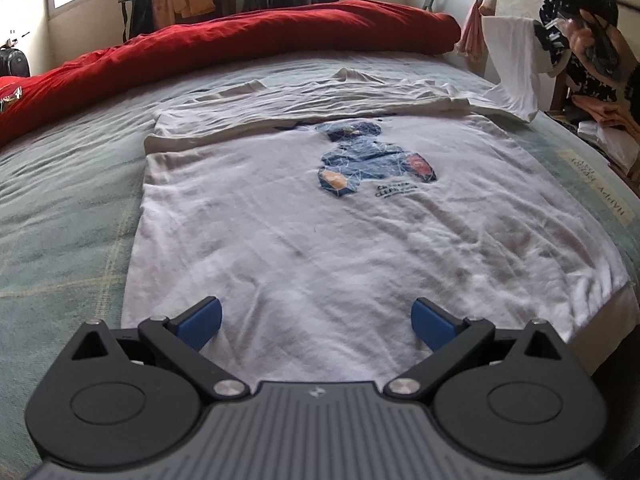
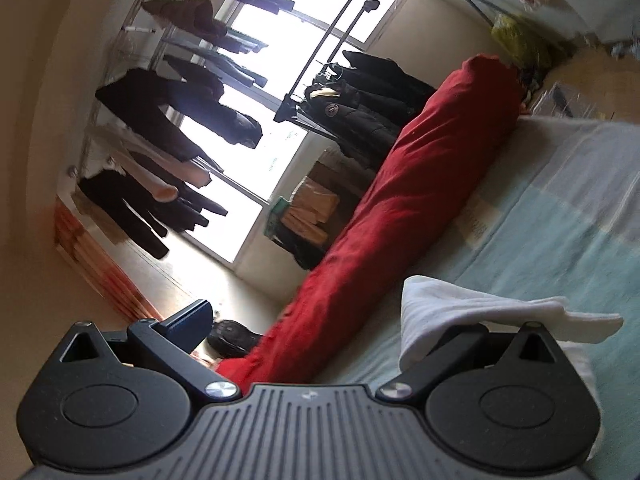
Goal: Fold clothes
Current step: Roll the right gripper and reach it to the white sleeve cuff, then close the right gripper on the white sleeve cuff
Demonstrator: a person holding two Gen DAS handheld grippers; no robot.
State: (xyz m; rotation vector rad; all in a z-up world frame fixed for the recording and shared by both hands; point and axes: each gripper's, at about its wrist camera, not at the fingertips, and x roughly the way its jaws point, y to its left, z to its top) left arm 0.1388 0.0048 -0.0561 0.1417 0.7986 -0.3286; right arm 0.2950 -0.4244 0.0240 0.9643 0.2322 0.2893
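A white T-shirt (image 1: 320,220) with a blue print lies flat on the bed, its far part folded over. My left gripper (image 1: 316,322) is open and empty, low over the shirt's near hem. My right gripper (image 1: 576,4) shows at the top right of the left wrist view, raised, with the shirt's white sleeve (image 1: 516,68) hanging from it. In the right wrist view the jaws of my right gripper (image 2: 312,320) stand wide apart, tilted sideways. The white sleeve (image 2: 480,312) drapes over the right finger and hides its pad.
A rolled red duvet (image 1: 240,44) lies along the far side of the bed (image 1: 60,200); it also shows in the right wrist view (image 2: 400,200). Dark clothes hang on racks (image 2: 180,120) by the window. Folded items (image 1: 600,120) sit beside the bed at right.
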